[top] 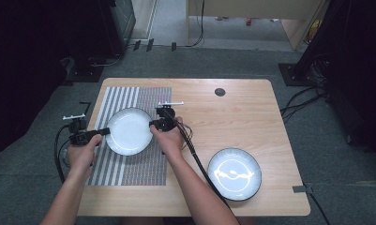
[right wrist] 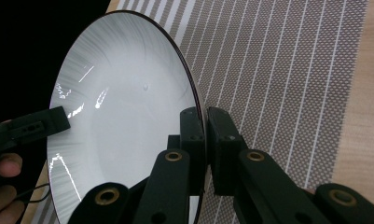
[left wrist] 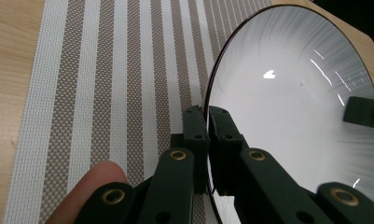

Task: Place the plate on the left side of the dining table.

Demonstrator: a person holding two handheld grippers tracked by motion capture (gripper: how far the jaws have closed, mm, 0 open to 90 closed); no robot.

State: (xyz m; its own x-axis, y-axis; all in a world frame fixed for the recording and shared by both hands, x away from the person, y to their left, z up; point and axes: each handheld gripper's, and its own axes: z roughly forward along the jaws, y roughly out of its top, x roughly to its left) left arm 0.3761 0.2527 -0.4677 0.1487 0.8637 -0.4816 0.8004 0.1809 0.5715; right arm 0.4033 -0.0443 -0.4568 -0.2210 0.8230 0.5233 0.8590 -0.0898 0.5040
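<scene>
- The plate sits over the striped mat at the table's left half, pinched at opposite rims by both grippers. Whether it rests on the mat or is lifted just off it, I cannot tell for sure from the high view.
- The left gripper is clamped narrow on the plate's left rim, jaws nearly together with only the thin edge between them. That bite is shallow; a glazed rim could slide out if the hand twists.
- The right gripper is likewise closed tight on the opposite rim, again by the tips alone. If 1 side lets go, the plate would swing on the other and likely drop.
- With 2 grips on 1 rigid plate, the hands must move together. Pulling apart would drag the rims out of the jaws; pushing inward or rising unevenly would tilt the plate and lever it against the pads.
- The mat is loose on the table. A plate dragged rather than lifted could bunch or shift it.
- A 2nd plate lies near the front right edge, well apart from the held one. The right gripper's cable trails just beside it, so a wide swing could snag there or nudge that plate toward the edge.
</scene>
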